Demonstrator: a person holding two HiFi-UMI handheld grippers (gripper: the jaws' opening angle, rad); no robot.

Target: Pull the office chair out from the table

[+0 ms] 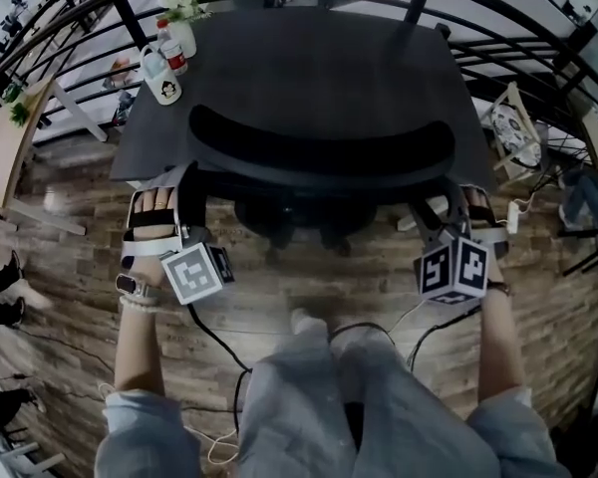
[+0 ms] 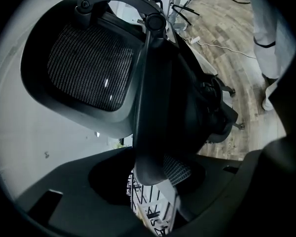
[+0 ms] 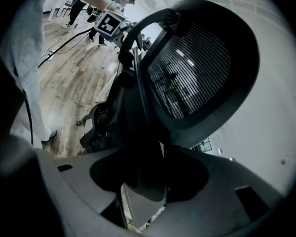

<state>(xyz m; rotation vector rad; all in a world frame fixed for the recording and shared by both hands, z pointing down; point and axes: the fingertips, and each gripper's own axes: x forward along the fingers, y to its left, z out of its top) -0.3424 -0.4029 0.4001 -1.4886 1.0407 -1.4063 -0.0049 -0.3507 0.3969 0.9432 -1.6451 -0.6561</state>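
Office chair (image 1: pixel 319 149) — left gripper (image 1: pixel 167 202), right gripper (image 1: pixel 456 212) clamp it.

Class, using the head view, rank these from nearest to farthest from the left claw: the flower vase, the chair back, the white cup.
1. Chair back: at the left claw, its left end between the jaws.
2. White cup: just beyond, on the left.
3. Flower vase: farther back, behind the cup.
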